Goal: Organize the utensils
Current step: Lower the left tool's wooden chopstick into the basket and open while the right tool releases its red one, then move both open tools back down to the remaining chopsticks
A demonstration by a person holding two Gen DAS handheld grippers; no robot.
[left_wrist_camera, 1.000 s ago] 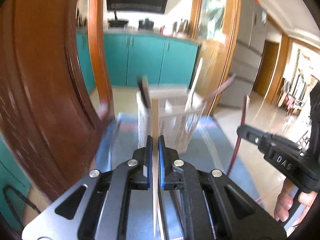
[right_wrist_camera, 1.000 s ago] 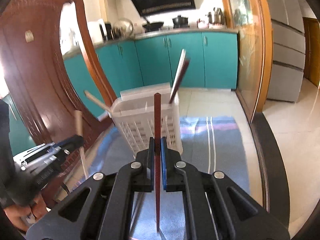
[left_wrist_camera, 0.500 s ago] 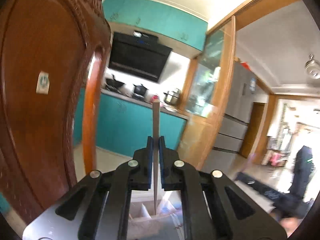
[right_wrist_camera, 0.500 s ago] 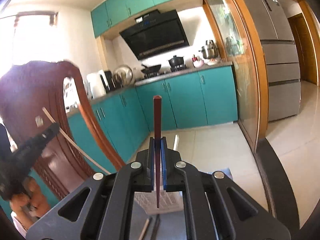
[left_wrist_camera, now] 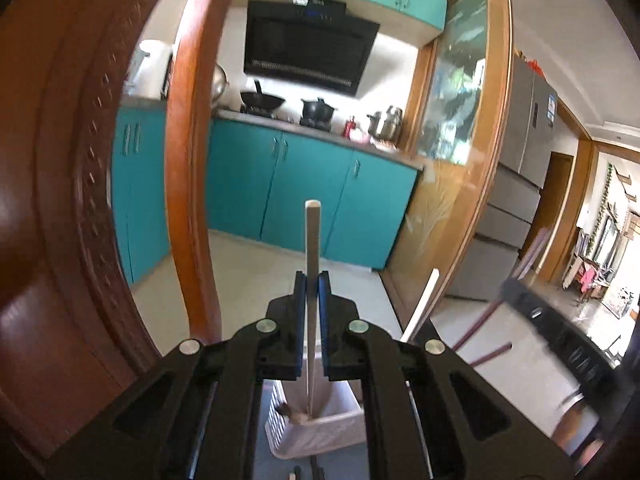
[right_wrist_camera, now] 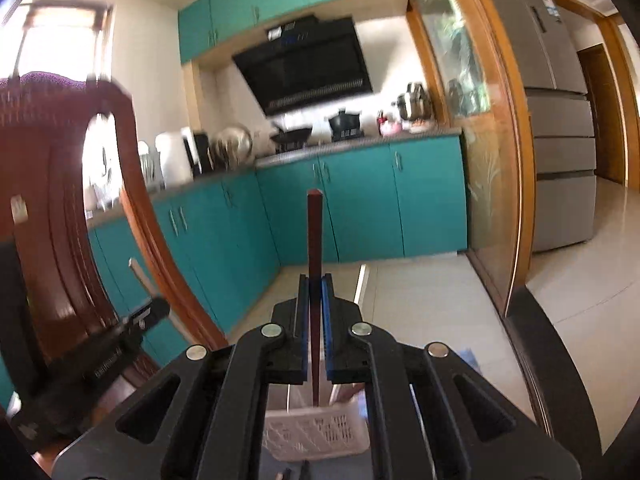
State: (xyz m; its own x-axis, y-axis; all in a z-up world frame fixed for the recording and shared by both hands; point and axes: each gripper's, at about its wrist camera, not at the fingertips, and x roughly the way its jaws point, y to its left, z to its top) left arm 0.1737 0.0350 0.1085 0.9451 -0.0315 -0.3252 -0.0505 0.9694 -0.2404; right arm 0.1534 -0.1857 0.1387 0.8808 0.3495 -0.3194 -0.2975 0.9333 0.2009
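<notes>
Chopsticks: one in each tool, both clamped tight. Left tool [left_wrist_camera: 311, 280] pinches a pale wooden chopstick [left_wrist_camera: 311, 240] that stands upright, its square end above the fingers and its thin end down over the white slotted basket [left_wrist_camera: 320, 432]. Right tool [right_wrist_camera: 315, 282] pinches a dark red chopstick [right_wrist_camera: 315, 232] the same way, upright, lower tip hanging over the same basket [right_wrist_camera: 316, 432].

Basket sits low in both views, mostly hidden behind the tool bodies. From the left wrist view, some small brownish thing lies inside it near the pale stick's tip; can't tell what it is. A white stick [left_wrist_camera: 420, 304] leans out of the basket up to the right; it also shows in the right wrist view just right of the fingers. Two dark reddish sticks [left_wrist_camera: 484, 354] poke out to the right of it, blurred.

Each tool is visible from the other's camera: right tool at the right edge of the left view, blurred; left tool [right_wrist_camera: 154, 310] at the left of the right view, with its pale stick poking up.

Background: teal cabinets [left_wrist_camera: 304, 184], black range hood [left_wrist_camera: 308, 44], pots on the kitchen counter [left_wrist_camera: 320, 128], grey fridge [right_wrist_camera: 552, 92], carved wooden chair back [left_wrist_camera: 60, 160] close on the left.
</notes>
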